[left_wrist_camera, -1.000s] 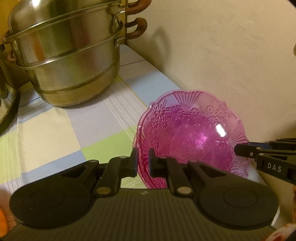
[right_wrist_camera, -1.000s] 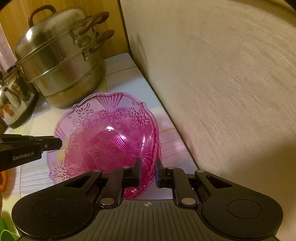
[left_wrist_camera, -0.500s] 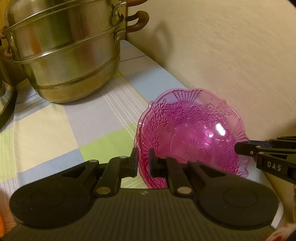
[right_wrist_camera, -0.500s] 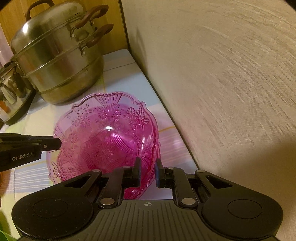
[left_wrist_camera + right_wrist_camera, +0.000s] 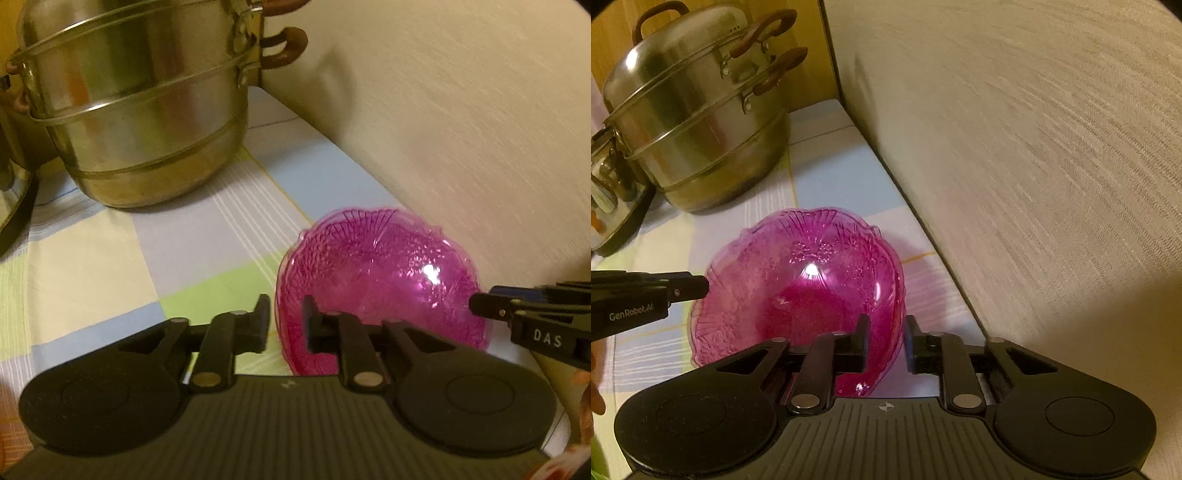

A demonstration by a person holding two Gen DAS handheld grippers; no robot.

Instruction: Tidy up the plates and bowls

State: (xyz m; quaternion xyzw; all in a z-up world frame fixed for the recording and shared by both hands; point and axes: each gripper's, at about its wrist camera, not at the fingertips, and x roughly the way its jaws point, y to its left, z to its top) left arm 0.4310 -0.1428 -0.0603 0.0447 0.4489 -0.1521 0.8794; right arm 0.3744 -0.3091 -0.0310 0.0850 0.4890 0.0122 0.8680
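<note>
A pink see-through plastic bowl (image 5: 380,280) with a flower pattern sits on the checked tablecloth next to the wall; it may be a nested stack. My left gripper (image 5: 286,325) straddles its left rim with the jaws slightly apart. My right gripper (image 5: 884,341) straddles the bowl's right rim (image 5: 798,295), jaws also slightly apart. Each gripper's tip shows in the other's view, the right one (image 5: 484,304) and the left one (image 5: 698,286). The bowl looks lowered onto the cloth.
A tall stacked steel steamer pot (image 5: 140,110) with brown handles stands at the back, also in the right wrist view (image 5: 698,122). A steel kettle (image 5: 609,199) is at the far left. The beige wall (image 5: 1034,166) runs close along the right.
Both grippers have opened a little around the bowl's rim. The bowl has dropped lower and flatter onto the cloth. The views shifted slightly toward the pot.
</note>
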